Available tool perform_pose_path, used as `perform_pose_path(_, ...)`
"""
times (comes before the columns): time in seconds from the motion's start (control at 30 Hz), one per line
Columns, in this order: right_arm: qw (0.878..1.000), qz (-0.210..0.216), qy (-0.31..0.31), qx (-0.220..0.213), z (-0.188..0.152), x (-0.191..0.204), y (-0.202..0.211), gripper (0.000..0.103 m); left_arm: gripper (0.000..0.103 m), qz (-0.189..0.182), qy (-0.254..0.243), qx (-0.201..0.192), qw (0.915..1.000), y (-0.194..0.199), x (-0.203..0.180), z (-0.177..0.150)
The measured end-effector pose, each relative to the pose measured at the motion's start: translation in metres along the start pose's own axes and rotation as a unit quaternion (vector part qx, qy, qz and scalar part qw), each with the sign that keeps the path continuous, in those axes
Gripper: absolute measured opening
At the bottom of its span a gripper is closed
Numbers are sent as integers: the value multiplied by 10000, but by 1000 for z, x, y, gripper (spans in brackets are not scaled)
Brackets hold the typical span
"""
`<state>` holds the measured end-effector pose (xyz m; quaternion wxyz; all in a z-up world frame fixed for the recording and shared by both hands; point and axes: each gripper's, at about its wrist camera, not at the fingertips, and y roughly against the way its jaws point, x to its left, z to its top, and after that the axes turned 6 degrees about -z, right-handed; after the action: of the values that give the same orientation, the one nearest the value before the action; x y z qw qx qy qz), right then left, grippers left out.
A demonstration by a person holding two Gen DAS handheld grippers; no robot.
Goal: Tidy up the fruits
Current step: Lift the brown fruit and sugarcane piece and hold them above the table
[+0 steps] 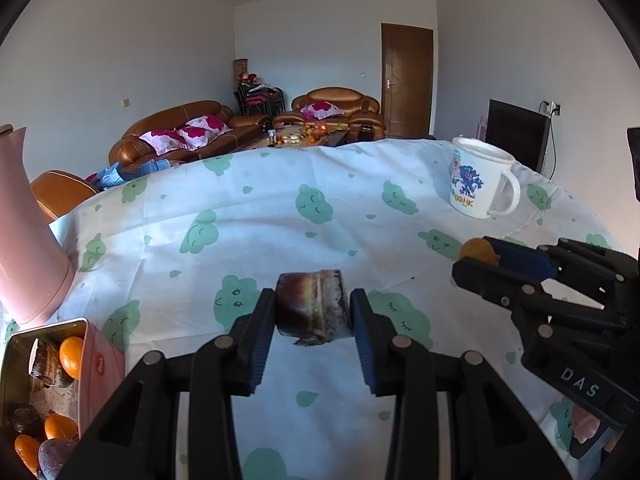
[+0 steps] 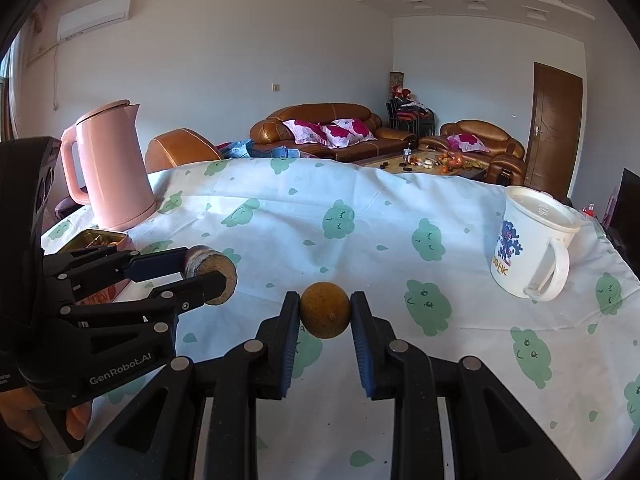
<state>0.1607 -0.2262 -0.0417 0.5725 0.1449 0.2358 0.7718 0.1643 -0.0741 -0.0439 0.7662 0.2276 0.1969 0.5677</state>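
Left wrist view: a dark, cut fruit chunk (image 1: 313, 305) sits clamped between the pads of the left gripper (image 1: 313, 320), held just above the table (image 1: 240, 232), which is covered by a white cloth printed with green clouds. At the near left, an open pink tin (image 1: 102, 356) lies on the cloth with oranges (image 1: 71, 351) and dark fruit pieces (image 1: 24, 420) inside it. Just beyond the tin stands a pink kettle (image 1: 28, 236). On the right, the right gripper (image 1: 476, 258) reaches in from the edge, its jaws closed on a small brownish round fruit (image 1: 478, 249). Farther off on the right stands a white mug (image 1: 480, 180) with a blue figure printed on it.

Right wrist view shows the round fruit (image 2: 325, 310) pinched between the blue pads of the right gripper (image 2: 325, 314), above the cloth. To its left, the left gripper (image 2: 208, 276) grips the chunk (image 2: 212, 276), whose pale cut face points this way. The tin (image 2: 100, 238) lies behind it at the foot of the kettle (image 2: 112, 168), and the mug (image 2: 532, 240) is at the far right. A hand (image 2: 24, 420) grips the left gripper's handle at the lower left.

Beyond the table are brown leather sofas (image 2: 320, 128) with floral cushions and a brown door (image 2: 556, 128).
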Motion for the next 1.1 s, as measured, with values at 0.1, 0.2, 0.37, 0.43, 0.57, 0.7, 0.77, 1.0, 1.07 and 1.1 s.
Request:
perform_pose_path(0.1,10000,-10,1,-22,0,0,0,27,39,20,-52,-36,10000,1,-2,0)
perform_pose_path(0.2,10000,-18,-5,-65,0,0,2,27,39,30,-76,-89,9999,4,-2,-1)
perform_pose_path(0.37,9999,-35,-6,-152,0,0,5,27,39,33,-8,-174,9998,8,0,-1)
perform_pose_path(0.43,9998,-41,-8,-179,0,0,6,27,39,45,15,-208,9998,9,1,-1)
perform_pose_path(0.57,9997,-53,-20,-248,0,-1,8,27,39,90,15,-305,9995,14,0,-2)
perform_pose_path(0.7,9995,-73,-4,-311,-1,0,10,27,39,140,-41,-385,9992,18,-3,-3)
perform_pose_path(0.77,9994,-81,-3,-343,-1,0,11,27,39,182,-70,-445,9988,21,-4,-4)
perform_pose_path(1.0,9988,-120,19,-473,-1,1,16,27,39,230,-120,-558,9981,25,-6,-4)
perform_pose_path(1.07,9986,-133,23,-506,-1,1,17,27,39,224,-113,-579,9980,26,-5,-5)
perform_pose_path(1.1,9985,-136,26,-522,-1,1,18,27,39,231,-110,-596,9979,27,-5,-5)
